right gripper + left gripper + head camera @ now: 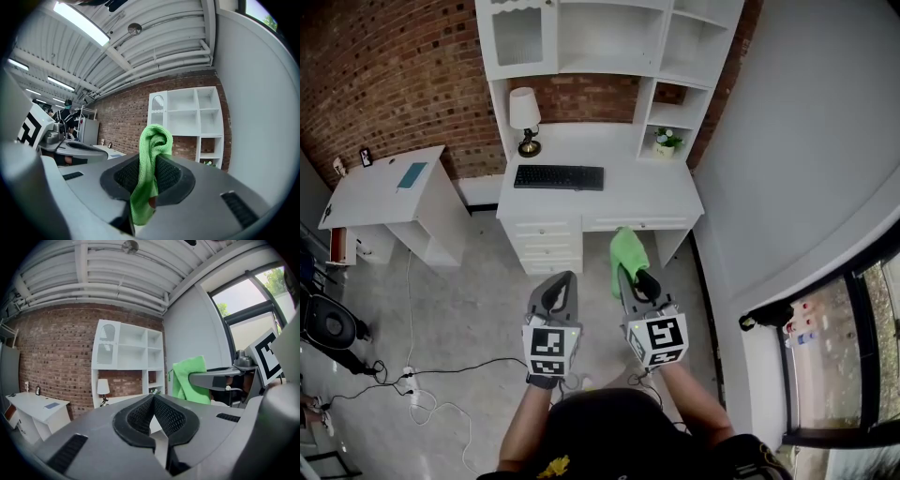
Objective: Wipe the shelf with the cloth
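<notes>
Approach, I judge, is the step in hand: the white shelf unit (657,94) above the worktop (609,195) stands well ahead of me, and the green cloth (627,253) is nowhere near it. The next move calls for walking up and lifting the cloth flat onto a shelf board. My right tongs (152,165) are clenched on the cloth, which bunches above the pads and hangs below them. My left tongs (153,401) are pressed together on nothing, held beside the right.
</notes>
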